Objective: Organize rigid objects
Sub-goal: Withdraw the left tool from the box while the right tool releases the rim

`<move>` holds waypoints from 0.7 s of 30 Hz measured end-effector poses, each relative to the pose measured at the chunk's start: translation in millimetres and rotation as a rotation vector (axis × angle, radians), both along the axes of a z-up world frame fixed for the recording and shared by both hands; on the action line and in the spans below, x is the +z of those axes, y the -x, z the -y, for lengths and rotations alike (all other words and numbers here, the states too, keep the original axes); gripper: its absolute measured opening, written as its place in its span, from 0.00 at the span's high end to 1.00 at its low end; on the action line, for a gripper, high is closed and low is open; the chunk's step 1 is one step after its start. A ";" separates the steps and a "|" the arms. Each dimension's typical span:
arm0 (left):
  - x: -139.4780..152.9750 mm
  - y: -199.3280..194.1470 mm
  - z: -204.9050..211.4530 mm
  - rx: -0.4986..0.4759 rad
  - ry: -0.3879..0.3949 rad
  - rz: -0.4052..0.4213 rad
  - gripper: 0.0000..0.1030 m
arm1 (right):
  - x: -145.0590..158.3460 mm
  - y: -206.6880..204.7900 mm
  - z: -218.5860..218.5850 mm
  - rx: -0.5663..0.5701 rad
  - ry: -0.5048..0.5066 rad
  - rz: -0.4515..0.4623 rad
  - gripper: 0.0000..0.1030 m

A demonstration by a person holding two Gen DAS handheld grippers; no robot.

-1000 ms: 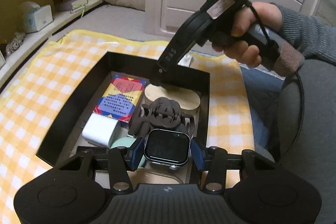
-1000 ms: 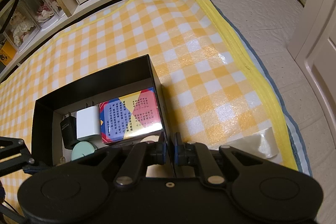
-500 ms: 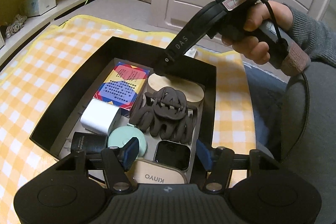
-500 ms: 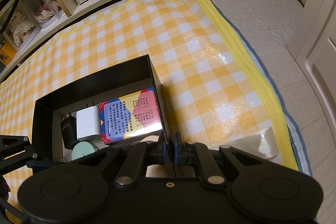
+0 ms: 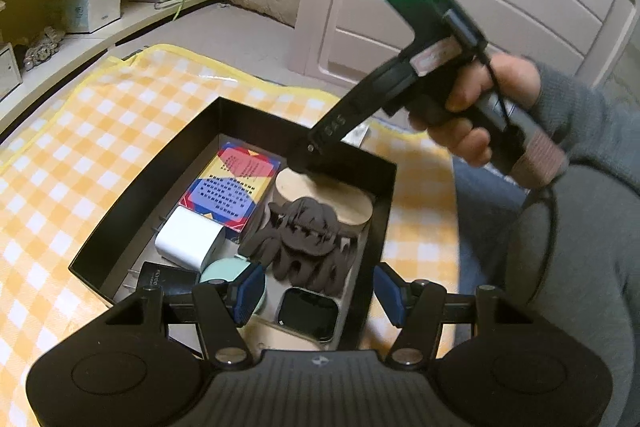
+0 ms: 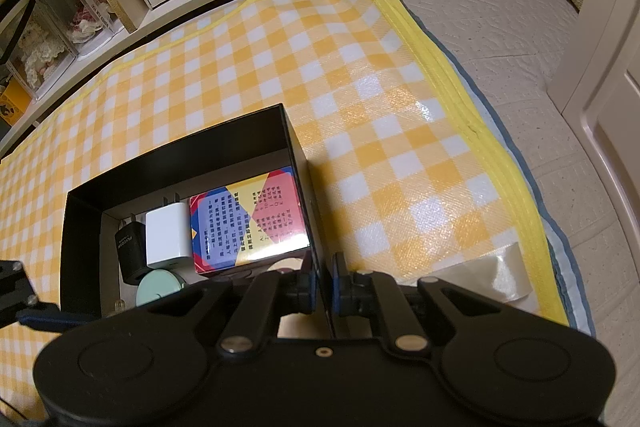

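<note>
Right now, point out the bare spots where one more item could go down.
The black box is crowded: card box, white charger, hair claw, smartwatch fill its floor. The checked mat is bare beyond the box's far wall, up to its yellow border.

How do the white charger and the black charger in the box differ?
The white charger is plain and glossy, while the black charger is matte with white lettering. The white charger lies beside the colourful card box; the black charger lies on its other side, nearer the box wall. Both lie flat with prongs pointing towards the same wall.
</note>
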State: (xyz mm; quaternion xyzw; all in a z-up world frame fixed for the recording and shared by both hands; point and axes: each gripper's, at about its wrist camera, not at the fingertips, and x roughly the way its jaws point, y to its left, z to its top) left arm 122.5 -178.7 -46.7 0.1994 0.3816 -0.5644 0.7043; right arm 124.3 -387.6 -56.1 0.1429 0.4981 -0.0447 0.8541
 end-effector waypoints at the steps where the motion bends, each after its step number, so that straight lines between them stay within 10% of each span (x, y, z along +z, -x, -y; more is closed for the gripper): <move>1: 2.7 1.8 0.2 0.012 -0.001 -0.002 0.41 | 0.0 0.1 0.2 0.000 0.000 0.000 0.92; 13: 28.9 22.4 -9.0 0.194 0.020 0.033 0.02 | 1.0 0.8 -0.7 0.001 0.001 -0.002 0.92; 21: 38.9 32.2 -20.3 0.330 0.039 0.040 0.00 | 0.9 1.3 -1.1 0.001 0.002 -0.002 0.92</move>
